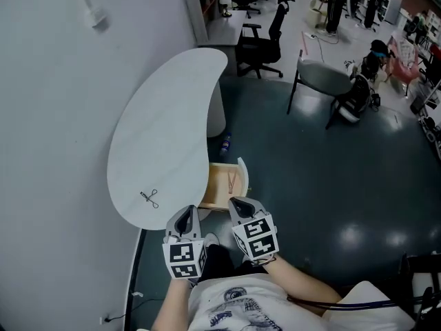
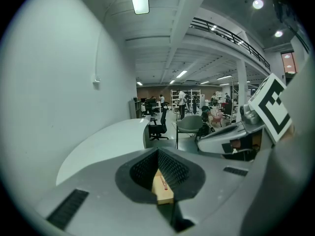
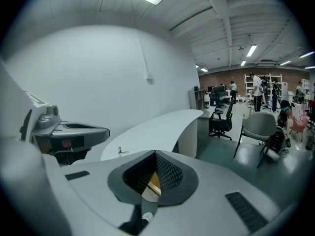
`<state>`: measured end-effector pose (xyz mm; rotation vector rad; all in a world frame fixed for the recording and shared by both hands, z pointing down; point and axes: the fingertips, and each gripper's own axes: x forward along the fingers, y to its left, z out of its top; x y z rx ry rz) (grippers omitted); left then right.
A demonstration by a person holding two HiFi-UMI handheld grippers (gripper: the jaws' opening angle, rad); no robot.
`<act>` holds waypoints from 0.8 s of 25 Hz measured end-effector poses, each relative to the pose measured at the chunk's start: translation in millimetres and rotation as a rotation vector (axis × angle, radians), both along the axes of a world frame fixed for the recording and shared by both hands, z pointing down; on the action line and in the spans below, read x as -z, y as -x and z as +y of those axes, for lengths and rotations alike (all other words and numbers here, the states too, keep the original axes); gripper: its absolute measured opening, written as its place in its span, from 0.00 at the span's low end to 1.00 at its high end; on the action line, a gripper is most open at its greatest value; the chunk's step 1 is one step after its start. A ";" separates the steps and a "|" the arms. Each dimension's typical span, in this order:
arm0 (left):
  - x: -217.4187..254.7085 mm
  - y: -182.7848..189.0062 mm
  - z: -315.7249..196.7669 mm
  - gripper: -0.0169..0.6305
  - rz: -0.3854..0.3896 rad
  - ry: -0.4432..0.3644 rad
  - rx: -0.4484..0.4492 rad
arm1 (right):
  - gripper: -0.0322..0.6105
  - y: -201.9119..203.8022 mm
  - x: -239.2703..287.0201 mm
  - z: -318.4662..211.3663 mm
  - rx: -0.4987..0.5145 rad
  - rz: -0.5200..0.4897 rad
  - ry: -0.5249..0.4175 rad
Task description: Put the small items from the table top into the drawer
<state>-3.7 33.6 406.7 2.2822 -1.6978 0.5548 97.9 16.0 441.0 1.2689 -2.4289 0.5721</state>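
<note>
Left gripper (image 1: 185,216) and right gripper (image 1: 238,205) hover over the open drawer (image 1: 222,188), jaws together on nothing (between trips, I'd guess), with a clip (image 1: 149,198) left to fetch on the table's (image 1: 165,129) near end.

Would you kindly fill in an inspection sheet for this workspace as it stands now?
Surface: white curved table, against the wall.
Job's things: small black item, perhaps a clip, on the table; open wooden drawer holds a thin reddish item.
Clutter: bottle on the floor.
Grippers: left gripper and right gripper both shut, empty.
Cables: black cable near the person's lap.
Surroundings: office chair, people far off.
</note>
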 end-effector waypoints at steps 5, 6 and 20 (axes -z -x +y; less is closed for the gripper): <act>8.3 21.3 8.0 0.06 -0.013 -0.006 0.041 | 0.08 19.4 5.8 9.1 0.044 -0.013 0.004; 10.0 24.9 8.6 0.06 -0.013 -0.009 0.046 | 0.08 23.1 7.0 10.1 0.050 -0.015 0.002; 36.8 117.0 16.5 0.06 0.013 -0.070 0.037 | 0.08 110.9 24.8 18.7 0.052 0.018 -0.033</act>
